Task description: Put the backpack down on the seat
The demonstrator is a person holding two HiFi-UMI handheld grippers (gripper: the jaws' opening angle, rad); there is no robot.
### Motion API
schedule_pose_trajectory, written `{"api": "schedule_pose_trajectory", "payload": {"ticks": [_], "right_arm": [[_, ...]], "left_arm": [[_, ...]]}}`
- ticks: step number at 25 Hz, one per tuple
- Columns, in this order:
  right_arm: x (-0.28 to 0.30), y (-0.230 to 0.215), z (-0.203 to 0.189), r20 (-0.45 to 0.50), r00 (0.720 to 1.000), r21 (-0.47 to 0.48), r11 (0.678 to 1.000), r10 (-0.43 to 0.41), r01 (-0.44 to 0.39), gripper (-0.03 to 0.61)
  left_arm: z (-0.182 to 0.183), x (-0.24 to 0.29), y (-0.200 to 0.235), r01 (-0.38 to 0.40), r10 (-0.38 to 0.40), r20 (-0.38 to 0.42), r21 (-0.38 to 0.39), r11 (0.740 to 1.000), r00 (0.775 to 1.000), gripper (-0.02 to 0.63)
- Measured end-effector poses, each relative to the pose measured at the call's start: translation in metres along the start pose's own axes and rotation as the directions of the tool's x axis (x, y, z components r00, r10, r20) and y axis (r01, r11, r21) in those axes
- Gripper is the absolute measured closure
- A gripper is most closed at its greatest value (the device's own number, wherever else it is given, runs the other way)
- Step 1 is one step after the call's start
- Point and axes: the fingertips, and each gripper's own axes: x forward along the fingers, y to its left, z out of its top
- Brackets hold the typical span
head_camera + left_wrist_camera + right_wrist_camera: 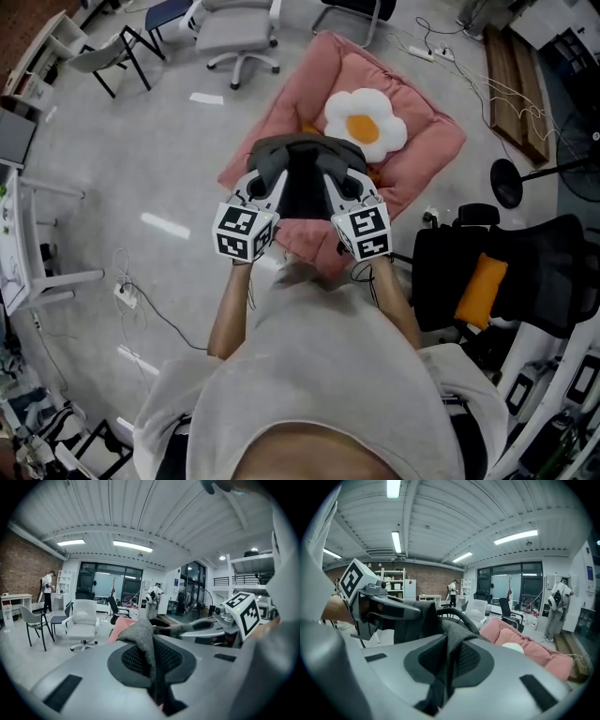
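Both grippers hold a dark grey backpack (302,176) by its top, in the air in front of the person. My left gripper (265,187) is shut on grey backpack fabric (143,637), which is pinched between its pads. My right gripper (348,186) is shut on another fold of the backpack (452,641). Just beyond and below the bag lies the seat, a pink floor cushion (427,141) with an egg-shaped pillow (366,127) on it. The pink seat (534,651) also shows in the right gripper view, to the right of the bag. The bag's lower part is hidden by the grippers.
A white office chair (239,33) stands behind the seat. A black chair with an orange cushion (506,277) is at the right. Cables and a power strip (127,295) lie on the floor at the left. A grey folding chair (108,52) stands far left.
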Motion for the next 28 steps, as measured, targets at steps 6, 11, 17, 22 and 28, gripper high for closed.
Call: {"api": "schedule_pose_trajectory", "payload": {"ticks": [6, 11, 17, 22, 28], "right_arm": [[0.029, -0.013, -0.016, -0.048, 0.999, 0.04, 0.999, -0.006, 0.008, 0.548], [0.053, -0.02, -0.038, -0.096, 0.995, 0.072, 0.997, -0.001, 0.008, 0.546], [0.075, -0.017, -0.066, -0.157, 0.987, 0.109, 0.994, 0.019, -0.002, 0.547], [0.087, -0.014, -0.089, -0.207, 0.977, 0.132, 0.991, 0.045, -0.018, 0.546], [0.101, -0.01, -0.109, -0.247, 0.966, 0.147, 0.988, 0.071, -0.035, 0.546]], "left_arm": [[-0.016, 0.027, 0.021, 0.025, -0.027, -0.049, -0.035, 0.999, 0.998, 0.583], [-0.038, 0.047, 0.037, 0.039, -0.046, -0.1, -0.07, 0.997, 0.994, 0.583], [-0.066, 0.061, 0.051, 0.042, -0.059, -0.152, -0.113, 0.993, 0.987, 0.583], [-0.09, 0.07, 0.06, 0.028, -0.056, -0.195, -0.143, 0.989, 0.979, 0.583], [-0.111, 0.077, 0.07, 0.014, -0.054, -0.227, -0.175, 0.984, 0.972, 0.583]]}}
